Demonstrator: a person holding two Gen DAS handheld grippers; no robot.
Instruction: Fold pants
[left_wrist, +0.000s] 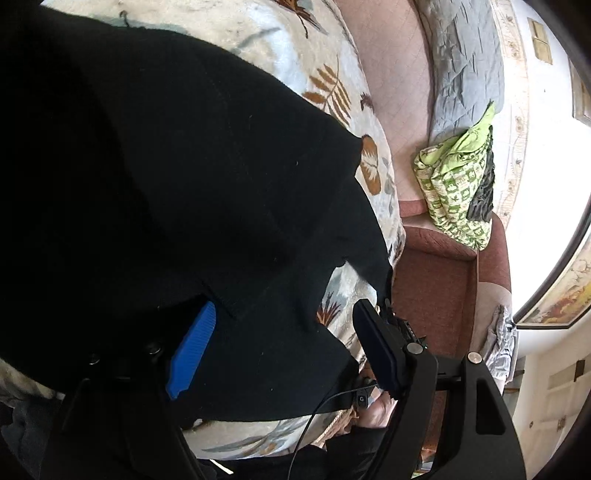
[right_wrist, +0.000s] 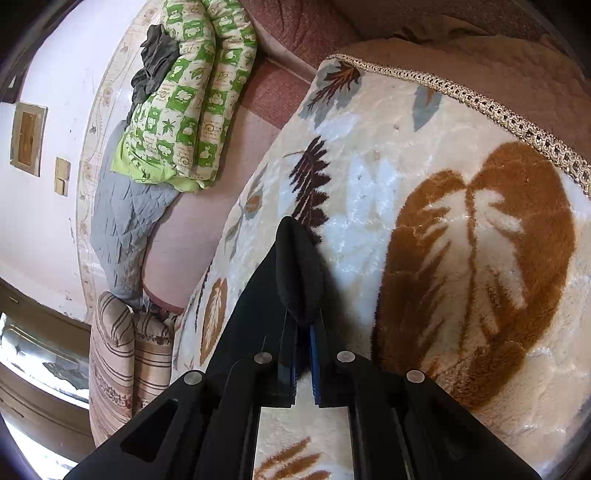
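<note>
Two tools: one per hand, both angled down at the bed.
Right tool (right_wrist: 301, 317): pressed together, pinching a tuck of black cloth, prob. to anchor that end for the fold.
Left tool (left_wrist: 284, 347): spread wide, pants edge betw. the fingers, no pinch seen; looks set to grab.
Pants (left_wrist: 166, 184): black, spread flat on the leaf-print blanket (right_wrist: 424, 229).
Beyond: green quilt (right_wrist: 184, 96) against the wall.

Both cams ride the grippers, tilted down, close over the leaf-print blanket (right_wrist: 369, 184). Both catch the green quilt (left_wrist: 458, 184) far off by the wall.
</note>
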